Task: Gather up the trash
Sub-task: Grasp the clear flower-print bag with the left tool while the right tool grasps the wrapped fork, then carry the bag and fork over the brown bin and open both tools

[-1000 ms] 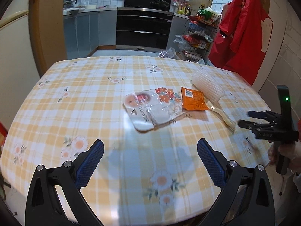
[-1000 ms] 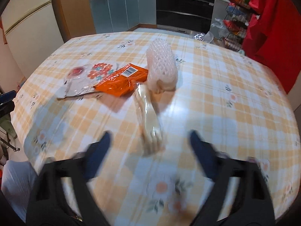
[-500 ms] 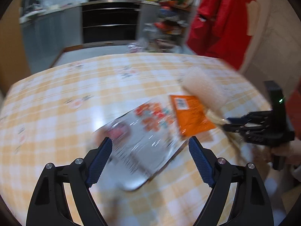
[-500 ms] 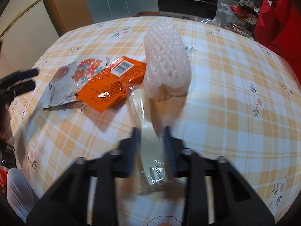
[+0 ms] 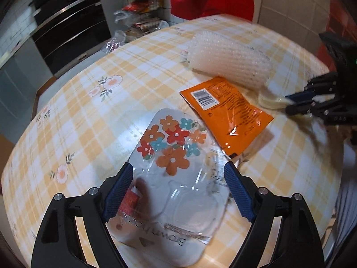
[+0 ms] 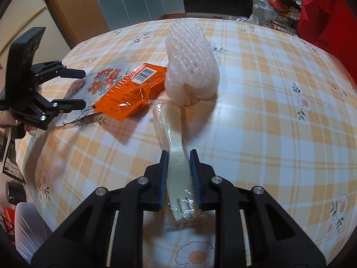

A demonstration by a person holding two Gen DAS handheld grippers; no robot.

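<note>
On the checked table point(image 6: 256, 116), the right gripper point(image 6: 178, 174) is clamped on a wrapped plastic fork point(image 6: 176, 156) lying just below the bubble-wrap roll point(image 6: 191, 67). Over to the side, the left gripper point(image 5: 178, 192) stands wide, straddling a clear flower-printed package point(image 5: 171, 178), pads not pressing it, with the orange sachet point(image 5: 225, 114) just beside.

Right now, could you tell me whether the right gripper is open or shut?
Shut: the right gripper has its blue fingers pressed against both sides of the wrapped plastic fork lying on the table.
</note>
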